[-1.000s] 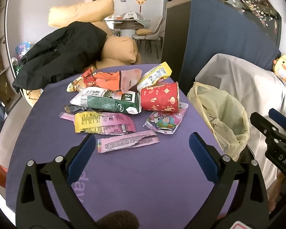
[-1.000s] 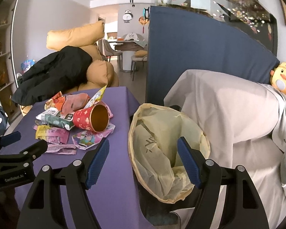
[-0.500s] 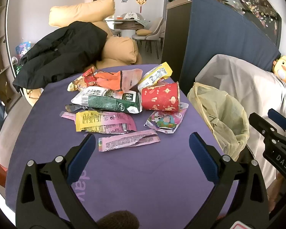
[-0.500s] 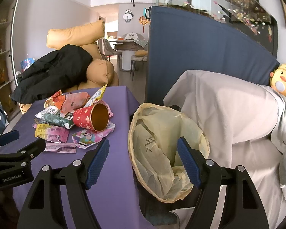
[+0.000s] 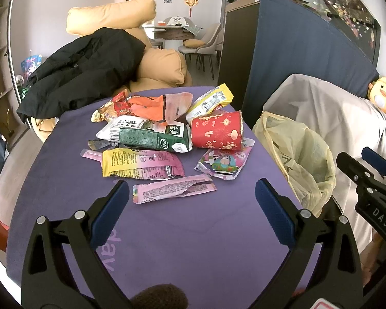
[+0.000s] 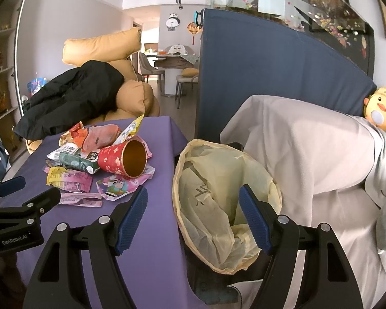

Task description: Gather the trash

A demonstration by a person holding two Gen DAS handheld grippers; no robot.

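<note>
Just ahead of the gaping left tool [image 5: 191, 195], pink wrapper [image 5: 173, 189].

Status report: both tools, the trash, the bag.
Left tool open, empty, short of pink wrapper. Right tool open over yellow bag. Trash pile, red cup on table. Nothing in the way.

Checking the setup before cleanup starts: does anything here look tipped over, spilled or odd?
The red paper cup lies on its side among the wrappers on the purple table, open mouth facing the yellow trash bag. Nothing visibly spilled from it. The bag looks empty. Both grippers, left and right, are open.
</note>
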